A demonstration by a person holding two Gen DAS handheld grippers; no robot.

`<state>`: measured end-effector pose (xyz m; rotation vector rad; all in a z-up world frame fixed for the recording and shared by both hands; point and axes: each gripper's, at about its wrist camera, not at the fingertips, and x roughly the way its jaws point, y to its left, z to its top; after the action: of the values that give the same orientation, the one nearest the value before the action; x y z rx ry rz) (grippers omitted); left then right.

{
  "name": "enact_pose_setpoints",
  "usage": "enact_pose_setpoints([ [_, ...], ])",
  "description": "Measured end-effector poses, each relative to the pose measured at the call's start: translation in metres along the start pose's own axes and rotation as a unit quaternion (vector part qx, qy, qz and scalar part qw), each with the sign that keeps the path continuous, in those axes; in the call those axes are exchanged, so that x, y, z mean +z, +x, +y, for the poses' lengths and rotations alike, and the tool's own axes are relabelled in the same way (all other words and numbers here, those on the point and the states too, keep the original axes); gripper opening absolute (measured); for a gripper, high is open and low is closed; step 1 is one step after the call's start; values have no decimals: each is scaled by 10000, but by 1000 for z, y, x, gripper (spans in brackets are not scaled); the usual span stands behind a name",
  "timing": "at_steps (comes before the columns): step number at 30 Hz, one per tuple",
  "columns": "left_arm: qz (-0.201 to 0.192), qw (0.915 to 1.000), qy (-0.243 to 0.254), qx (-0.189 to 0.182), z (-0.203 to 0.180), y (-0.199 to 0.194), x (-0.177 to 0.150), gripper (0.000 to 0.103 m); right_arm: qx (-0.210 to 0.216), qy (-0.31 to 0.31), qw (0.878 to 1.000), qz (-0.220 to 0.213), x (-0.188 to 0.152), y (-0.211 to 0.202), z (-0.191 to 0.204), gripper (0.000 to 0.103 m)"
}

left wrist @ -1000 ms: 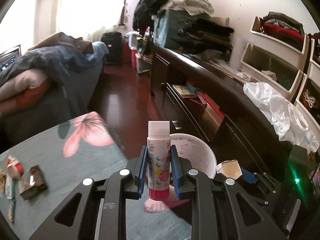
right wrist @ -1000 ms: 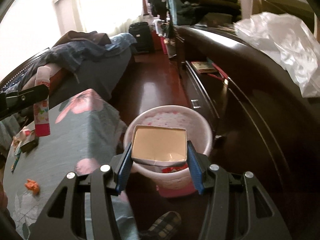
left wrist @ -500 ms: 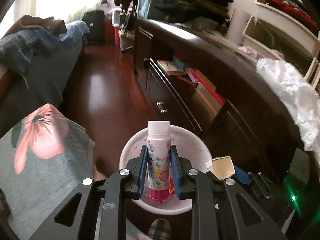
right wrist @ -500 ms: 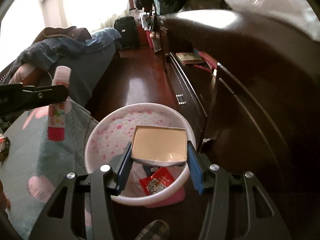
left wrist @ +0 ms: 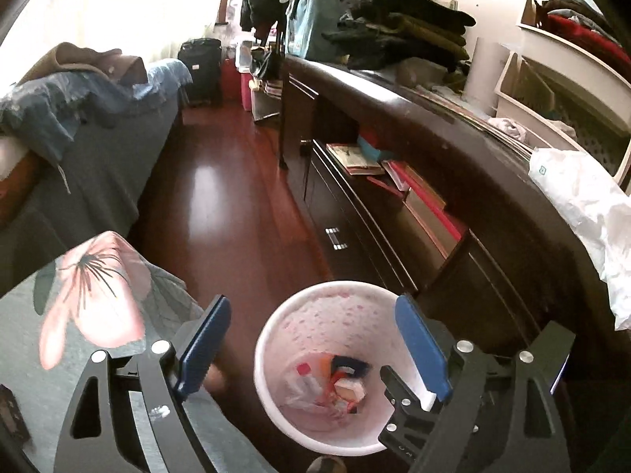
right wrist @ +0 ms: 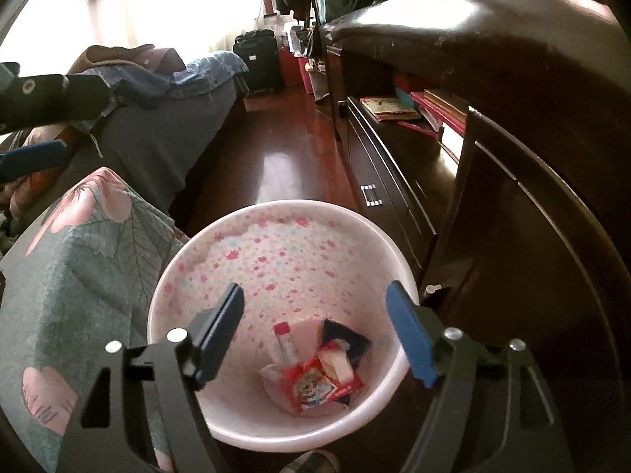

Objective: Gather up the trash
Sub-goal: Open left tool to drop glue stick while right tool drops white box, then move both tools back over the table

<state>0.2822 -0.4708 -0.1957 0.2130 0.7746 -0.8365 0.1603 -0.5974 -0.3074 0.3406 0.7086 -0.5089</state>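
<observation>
Both held above the pink flower-print wastebasket (right wrist: 284,260), tilted down toward its mouth. Left gripper (left wrist: 315,343): jaws spread wide, just been opening, nothing between the blue pads. Right gripper (right wrist: 315,335): jaws likewise apart, just been opening, empty.

At the bottom of the wastebasket, a loose heap of trash (right wrist: 319,370). Pink-capped glue stick (right wrist: 284,341) lying on its side, long axis running up the right-wrist picture, cap toward the far wall of the bin. Just beside it, a small carton (right wrist: 337,362) tipped over, partly on a red printed wrapper (right wrist: 315,386); a dark blue wrapper (right wrist: 347,339) behind. Which way the carton's open end faces: cannot tell.

To the left of the wastebasket, a surface draped in a grey-green cloth (left wrist: 98,315) with large pink flowers. Wastebasket standing on the dark red, glossy floor (left wrist: 221,205), close against a long dark wood cabinet (left wrist: 434,149) with books in its open shelf. White plastic bag (left wrist: 583,205) on the cabinet top, folded clothes piled further along. Bed with blue bedding (left wrist: 79,118) on the left, black suitcase (left wrist: 199,71) by the bright window.
</observation>
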Motion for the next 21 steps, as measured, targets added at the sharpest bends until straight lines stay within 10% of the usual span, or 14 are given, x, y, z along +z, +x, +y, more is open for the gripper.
enact_pose_setpoints([
  [10, -141, 9994, -205, 228, 19, -41, -11, 91, -1, 24, 10000, 14, -1, -32, 6, 82],
  [21, -96, 9751, -620, 2129, 115, -127, -82, 95, 557, -637, 9952, -484, -3, -124, 69, 93],
])
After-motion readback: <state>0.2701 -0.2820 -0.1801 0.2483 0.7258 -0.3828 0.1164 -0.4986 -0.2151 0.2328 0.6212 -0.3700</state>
